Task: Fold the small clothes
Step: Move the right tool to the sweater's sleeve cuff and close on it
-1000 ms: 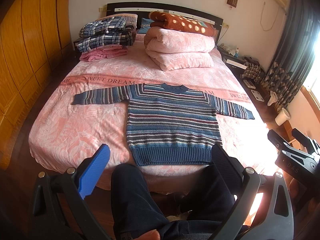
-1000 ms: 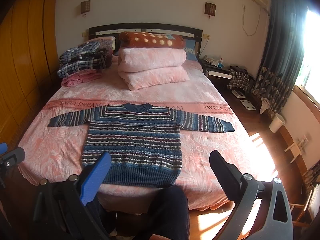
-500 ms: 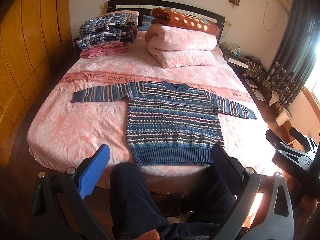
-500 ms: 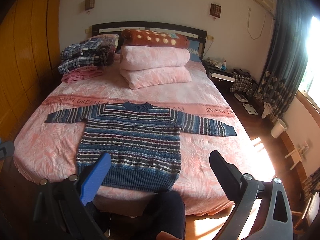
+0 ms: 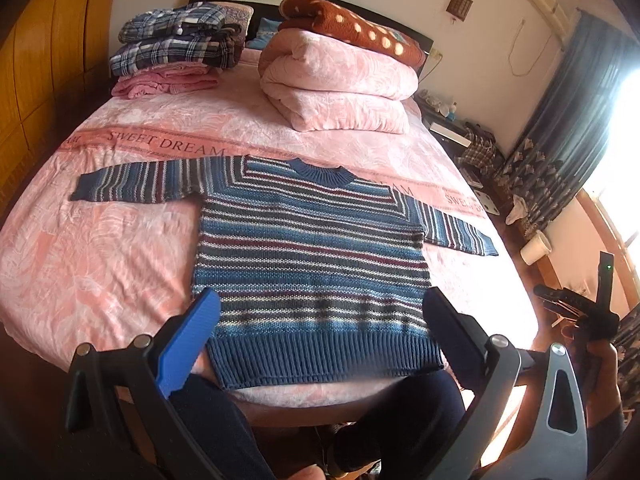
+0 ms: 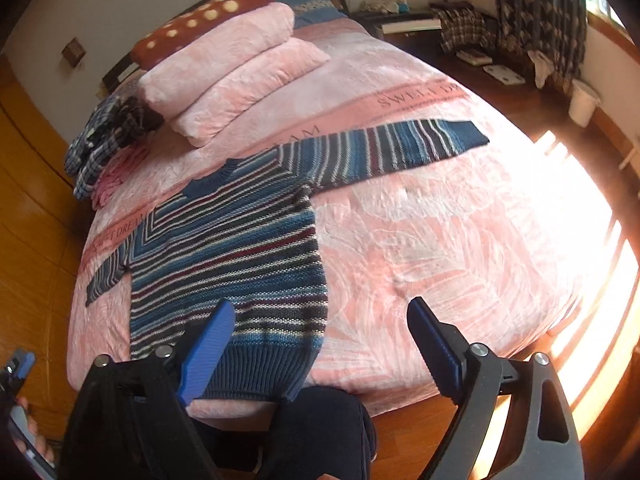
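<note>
Bed takes up most of both views, pink cover, used as the folding surface. Far end holds the clutter: quilt stacked centre-far, plaid pile far left. My read is that these were parked by the headboard to leave the near half free for work.

Sweater lies flat and face up on the near half, centred. Hem is at the near edge of the bed, just over the person's knees — likely placed there so both grippers can reach it without leaning. Collar points far, toward the headboard, so the body's long axis runs near-to-far. Sleeves are spread straight out, left sleeve and right sleeve, making the widest span left-to-right across the bed. Laid out like this it looks prepped for a first fold; nothing folded yet.

Left gripper hovers over the hem, jaws spread wide, holding nothing, not touching the knit as far as I can tell.

Right gripper is tilted, aimed at the sweater's right side edge and the bare cover beside it — jaws also wide apart, empty. Probably lining up on the right sleeve or side seam.
</note>
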The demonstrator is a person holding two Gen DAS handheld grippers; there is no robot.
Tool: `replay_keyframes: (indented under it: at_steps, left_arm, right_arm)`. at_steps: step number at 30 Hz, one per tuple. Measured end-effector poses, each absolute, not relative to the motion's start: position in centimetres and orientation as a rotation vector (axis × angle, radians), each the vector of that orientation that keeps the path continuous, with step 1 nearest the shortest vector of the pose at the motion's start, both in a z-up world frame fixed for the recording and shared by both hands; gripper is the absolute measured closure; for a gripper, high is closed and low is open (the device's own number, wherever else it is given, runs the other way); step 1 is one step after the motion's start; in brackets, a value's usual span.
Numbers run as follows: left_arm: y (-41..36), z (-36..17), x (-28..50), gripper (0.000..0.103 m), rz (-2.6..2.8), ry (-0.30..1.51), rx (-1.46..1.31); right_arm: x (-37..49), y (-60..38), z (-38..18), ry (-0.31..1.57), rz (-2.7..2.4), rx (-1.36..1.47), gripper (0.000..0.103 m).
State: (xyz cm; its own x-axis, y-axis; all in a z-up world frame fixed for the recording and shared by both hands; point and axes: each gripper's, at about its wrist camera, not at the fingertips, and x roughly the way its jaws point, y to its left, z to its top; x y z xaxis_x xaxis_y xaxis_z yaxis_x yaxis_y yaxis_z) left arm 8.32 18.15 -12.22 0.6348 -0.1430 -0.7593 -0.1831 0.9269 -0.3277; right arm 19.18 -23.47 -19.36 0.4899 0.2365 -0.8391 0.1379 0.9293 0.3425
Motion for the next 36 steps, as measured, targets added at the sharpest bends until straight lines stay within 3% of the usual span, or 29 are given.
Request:
replay_keyframes:
  at_steps: [5,13,20,26,32,36]
  left_arm:
    - [17.5,-14.0,10.0,0.003,-0.036,0.838,-0.514]
    - [15.3,-16.2,14.9,0.003,-0.086,0.839,-0.574]
    - [13.6,-19.1,19.1,0.003,-0.104,0.931,-0.543]
    - [13.4,-22.4,20.8,0.003,-0.118,1.02,-0.565]
    - [13.7,-24.6,21.5,0.003,-0.095,1.057,-0.584]
    - [14.6,-25.9,21.7,0.003,-0.099,1.081,-0.677]
  right_arm:
    - [24.7,-33.5,-25.7,1.08,0.072,0.872,0.026]
    - [33.8,-46.0,-34.7,0.975,-0.053,1.276,0.023]
    - [41.4,-52.6,-39.1,0.861,-0.144,1.357,0.024]
    - [46.3,-53.9,-42.9,0.898,-0.214,1.328,0.037]
    - [48.5,-54.4,-44.3,0.89,-0.23,1.32,0.038]
    - [49.2,-54.8,-44.5,0.89,-0.235,1.302,0.053]
